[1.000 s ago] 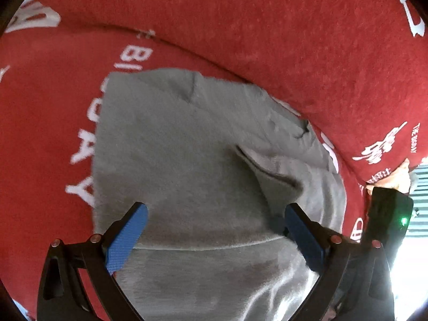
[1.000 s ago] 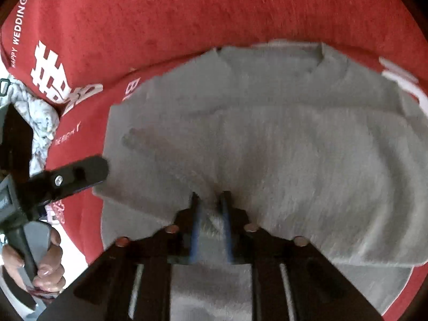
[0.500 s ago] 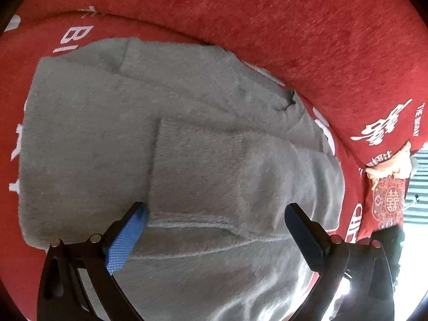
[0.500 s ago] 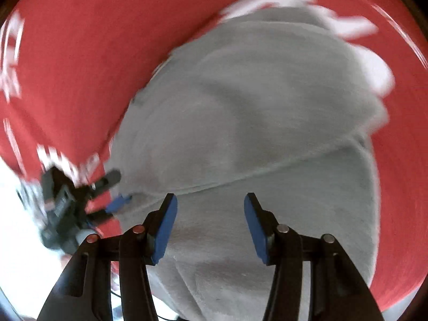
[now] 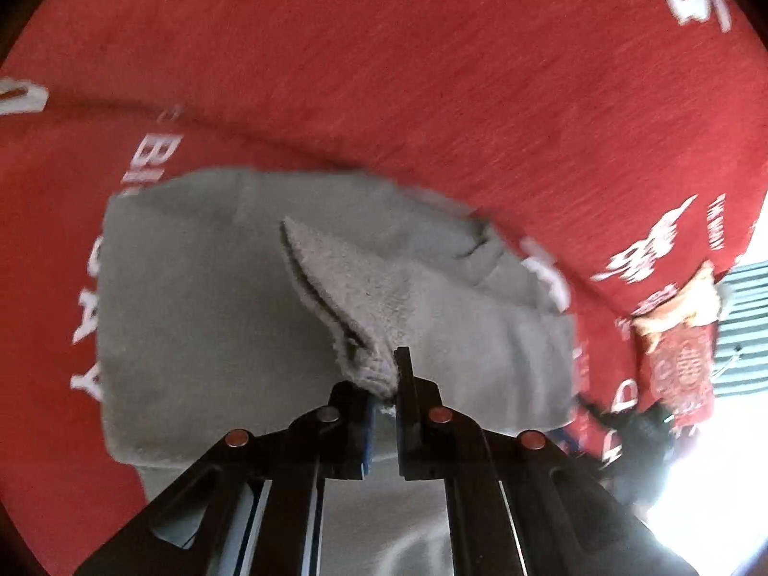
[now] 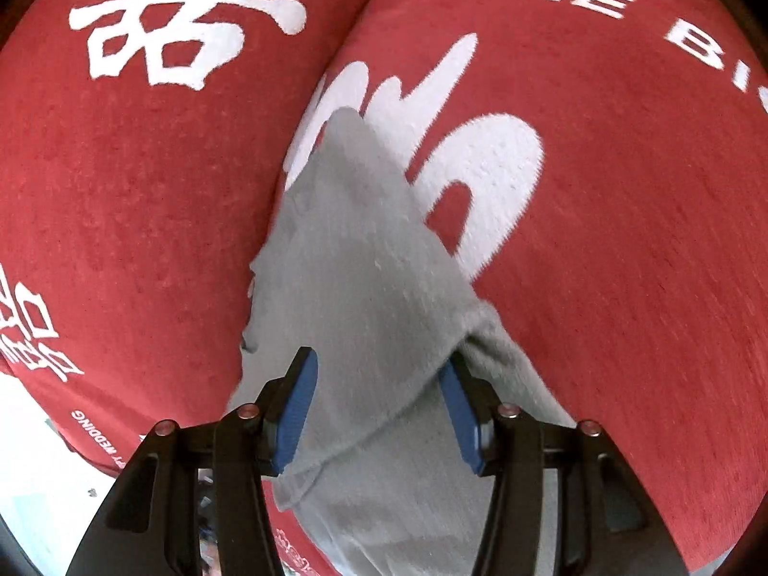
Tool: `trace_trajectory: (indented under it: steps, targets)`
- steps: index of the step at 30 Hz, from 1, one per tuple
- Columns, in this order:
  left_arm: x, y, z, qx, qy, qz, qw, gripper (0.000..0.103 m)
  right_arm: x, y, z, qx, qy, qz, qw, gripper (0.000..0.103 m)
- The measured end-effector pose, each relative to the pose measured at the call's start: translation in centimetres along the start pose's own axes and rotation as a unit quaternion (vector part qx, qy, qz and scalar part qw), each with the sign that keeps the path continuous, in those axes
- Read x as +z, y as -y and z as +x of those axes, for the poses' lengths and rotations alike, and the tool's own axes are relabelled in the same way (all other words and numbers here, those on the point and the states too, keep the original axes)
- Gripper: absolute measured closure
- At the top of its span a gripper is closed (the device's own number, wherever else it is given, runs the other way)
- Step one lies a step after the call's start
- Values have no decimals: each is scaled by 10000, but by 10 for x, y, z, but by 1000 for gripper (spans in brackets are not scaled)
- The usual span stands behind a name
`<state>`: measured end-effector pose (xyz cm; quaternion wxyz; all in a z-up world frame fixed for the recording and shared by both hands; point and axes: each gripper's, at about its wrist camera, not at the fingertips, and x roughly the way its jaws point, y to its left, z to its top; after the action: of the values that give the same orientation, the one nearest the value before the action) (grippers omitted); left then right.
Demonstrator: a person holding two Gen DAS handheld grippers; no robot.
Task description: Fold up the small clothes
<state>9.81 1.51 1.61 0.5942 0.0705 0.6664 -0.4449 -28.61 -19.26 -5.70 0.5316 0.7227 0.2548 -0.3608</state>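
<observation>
Pinching grey sweater (image 5: pixel 201 317) cuff (fuzzy), left tool (image 5: pixel 384 384), red cover (image 5: pixel 432 72)

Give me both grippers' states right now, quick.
Left gripper: shut on a pinched fold of the grey sweater.
Right gripper: open, jaws either side of the sweater, gripping nothing.

Left claw (image 5: pixel 384 401): black frame of angled struts, slotted cut-outs, four round copper-toned screw heads across the linkage, blue pad face on one finger.

Right claw (image 6: pixel 379 413): same black strut frame, four matching round screw heads, two ribbed blue pads (image 6: pixel 297 408) on black fingers.
</observation>
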Motion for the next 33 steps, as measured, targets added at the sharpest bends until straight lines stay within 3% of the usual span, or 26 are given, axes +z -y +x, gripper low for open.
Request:
trace_trajectory:
  steps: [1, 2, 3, 4, 9, 12, 18, 23, 26, 28, 31, 33]
  targets:
    - [-3, -5, 6, 81, -101, -41, 9999, 96, 3, -2, 3, -2, -23, 9, 10000, 46]
    - [-6, -9, 10, 113, -155, -87, 9998, 96, 6, -3, 2, -6, -48, -7, 10000, 53]
    - [-9, -11, 11, 114, -156, -103, 9998, 96, 9, -5, 0, -90, -54, -94, 9999, 83]
    - [-12, -11, 11, 106, -128, -98, 9998, 96, 13, -12, -2, -276, 24, -301, 9992, 96]
    - [-26, -6, 31, 178, -297, 103, 9993, 96, 35, -6, -8, -747, 198, -714, 9945, 96]
    - [-37, -9, 40, 361, -412, 158, 9984, 96, 37, 9, -1, -716, 77, -652, 9953, 98]
    - [-46, -21, 20, 576, -426, 95, 9974, 95, 40, 10, -2, -709, 20, -698, 9950, 98]
    - [-45, -30, 3, 924, -385, 175, 9948, 95, 41, 10, -13, -809, -89, -800, 9935, 98]
    - [-45, -30, -9, 1317, -278, 340, 9903, 95, 36, 2, -16, -926, -303, -1026, 9899, 91]
    - [-44, -30, -17, 1325, -223, 356, 9903, 95, 30, -4, -26, -942, -512, -1267, 9861, 84]
    - [-38, -25, -22, 1316, -145, 378, 9905, 95, 33, -11, -47, -869, -375, -1515, 9839, 53]
    - [-31, -18, -19, 1287, -61, 414, 9908, 95, 48, -12, -52, -926, -156, -1494, 9843, 47]
